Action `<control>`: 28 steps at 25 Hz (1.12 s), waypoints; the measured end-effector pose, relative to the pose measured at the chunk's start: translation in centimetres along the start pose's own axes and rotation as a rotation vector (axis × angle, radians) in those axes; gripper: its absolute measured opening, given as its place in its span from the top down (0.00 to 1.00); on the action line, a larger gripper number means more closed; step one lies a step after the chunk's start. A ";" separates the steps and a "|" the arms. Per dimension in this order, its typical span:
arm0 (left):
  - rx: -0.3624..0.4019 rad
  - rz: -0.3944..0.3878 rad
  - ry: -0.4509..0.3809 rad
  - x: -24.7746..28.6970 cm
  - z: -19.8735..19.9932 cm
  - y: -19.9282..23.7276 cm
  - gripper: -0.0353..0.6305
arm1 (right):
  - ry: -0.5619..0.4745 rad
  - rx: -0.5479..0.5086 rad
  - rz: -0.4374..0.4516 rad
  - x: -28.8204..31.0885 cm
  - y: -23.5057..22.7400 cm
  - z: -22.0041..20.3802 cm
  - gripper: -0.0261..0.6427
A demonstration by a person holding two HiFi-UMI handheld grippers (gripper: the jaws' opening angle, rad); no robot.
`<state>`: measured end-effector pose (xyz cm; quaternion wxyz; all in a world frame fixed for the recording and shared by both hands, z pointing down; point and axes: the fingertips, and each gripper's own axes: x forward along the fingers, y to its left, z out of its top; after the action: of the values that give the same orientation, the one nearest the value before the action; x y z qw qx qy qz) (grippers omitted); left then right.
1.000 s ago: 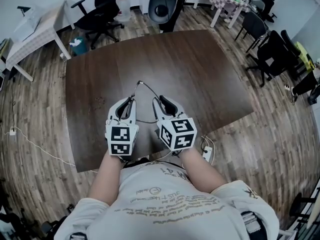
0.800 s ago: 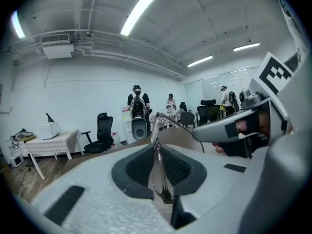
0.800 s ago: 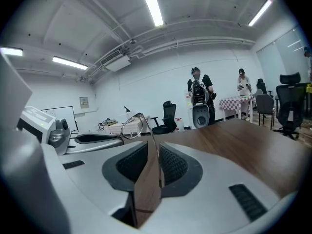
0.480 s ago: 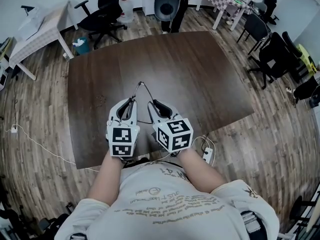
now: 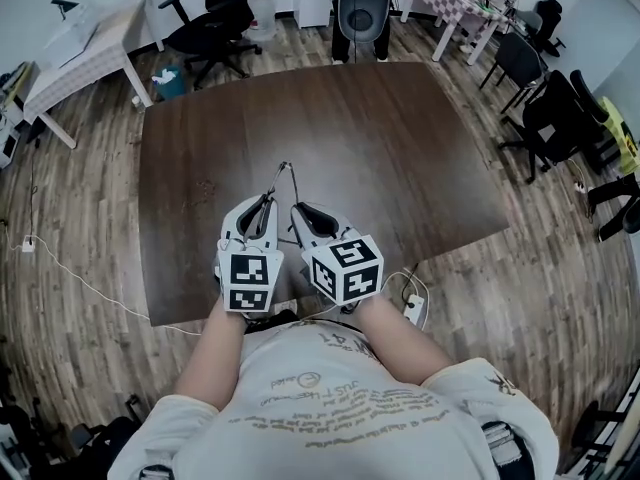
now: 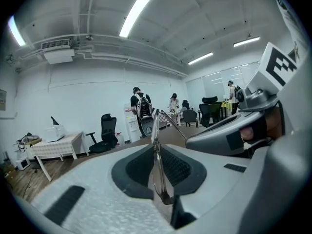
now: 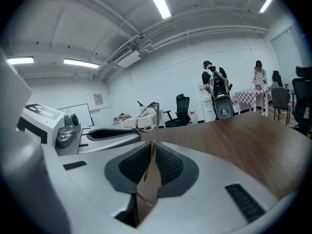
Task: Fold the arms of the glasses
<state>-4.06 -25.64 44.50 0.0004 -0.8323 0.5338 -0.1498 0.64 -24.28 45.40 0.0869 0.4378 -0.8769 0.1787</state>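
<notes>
A thin wire-framed pair of glasses (image 5: 285, 169) is held in the air between both grippers, over the near edge of the dark brown table (image 5: 390, 138). My left gripper (image 5: 262, 208) is shut on it; in the left gripper view the glasses (image 6: 156, 162) stand edge-on between the pads, with one thin arm (image 6: 171, 126) slanting up to the right. My right gripper (image 5: 303, 216) is shut on the other side; in the right gripper view the glasses (image 7: 148, 177) are pinched and a rim (image 7: 145, 116) rises above the jaws. The two grippers are almost side by side.
A black office chair (image 5: 215, 18) and a white table (image 5: 85, 48) stand beyond the table's far left; more chairs (image 5: 555, 108) are at the right. A person with a backpack (image 5: 360, 3) stands at the far edge. A power strip (image 5: 413, 309) lies on the floor by my right arm.
My right gripper has swung left, closer to the left gripper, and the V of the glasses between them has narrowed. The left gripper has shifted only slightly.
</notes>
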 end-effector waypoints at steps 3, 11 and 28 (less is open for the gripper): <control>0.003 0.001 0.003 -0.3 -0.2 -0.3 0.87 | 0.012 0.078 0.045 0.0 0.2 -0.4 0.90; 0.003 -0.007 0.009 -0.6 -0.5 -0.9 0.87 | 0.037 0.332 0.171 0.3 0.6 -1.0 0.92; -0.067 0.003 0.021 -0.7 -1.4 -0.2 0.87 | 0.038 0.570 0.283 1.6 2.1 -1.2 0.92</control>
<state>-4.53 -24.75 45.65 -0.0328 -0.8295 0.5395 -0.1408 -1.95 -23.84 46.50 -0.0486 0.3149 -0.8417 0.4358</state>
